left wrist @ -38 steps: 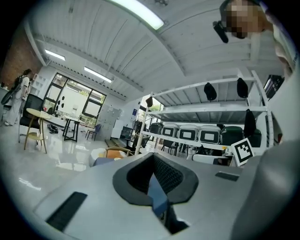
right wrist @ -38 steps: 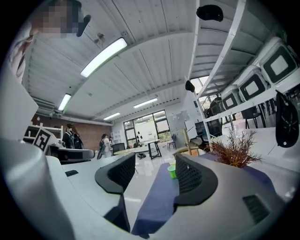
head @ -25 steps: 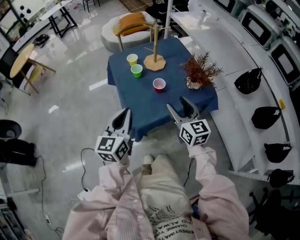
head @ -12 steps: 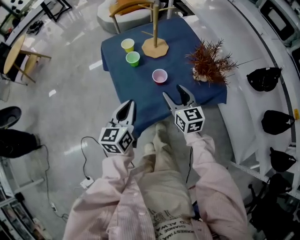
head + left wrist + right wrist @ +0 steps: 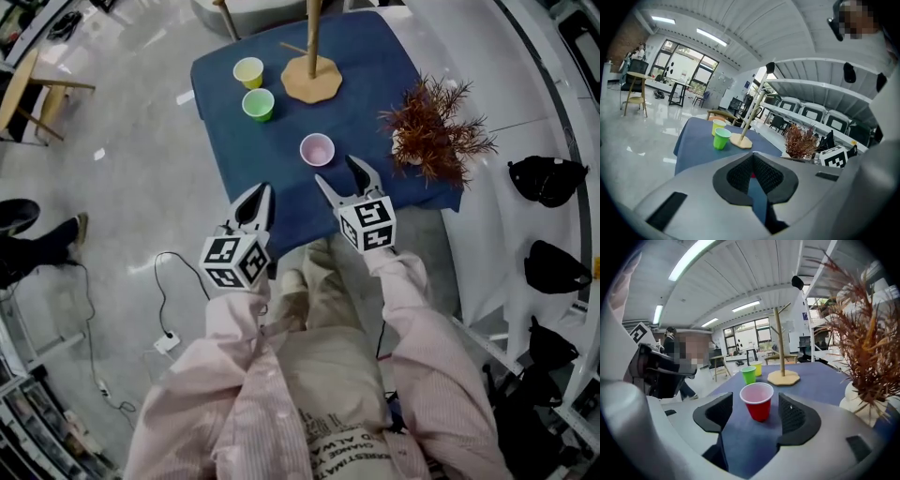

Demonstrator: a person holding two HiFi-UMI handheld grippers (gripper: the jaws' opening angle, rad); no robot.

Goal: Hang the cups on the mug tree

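On the blue-clothed table (image 5: 281,202) stand a red cup (image 5: 317,149), a green cup (image 5: 258,103) and a yellow cup (image 5: 248,71), all upright beside the wooden mug tree (image 5: 313,77). My right gripper (image 5: 341,176) hovers just short of the red cup (image 5: 758,401); its jaws are opening, and the cup stands ahead of the pads (image 5: 792,414), untouched. The green cup (image 5: 749,374), yellow cup (image 5: 757,368) and mug tree (image 5: 783,352) stand farther back. My left gripper (image 5: 259,194) is shut and empty over the table's near-left edge. Its own view shows the left gripper (image 5: 752,161), green cup (image 5: 721,138) and mug tree (image 5: 747,123).
A dried reddish plant (image 5: 436,131) in a pale pot stands at the table's right side, close to my right gripper. White curved counters with black objects (image 5: 548,178) run along the right. A cable and plug (image 5: 166,339) lie on the floor at left, near a wooden stool (image 5: 23,89).
Both grippers have moved forward toward the table, which now sits closer in the head view. The right gripper has come near the red cup and its jaws stand a little wider.
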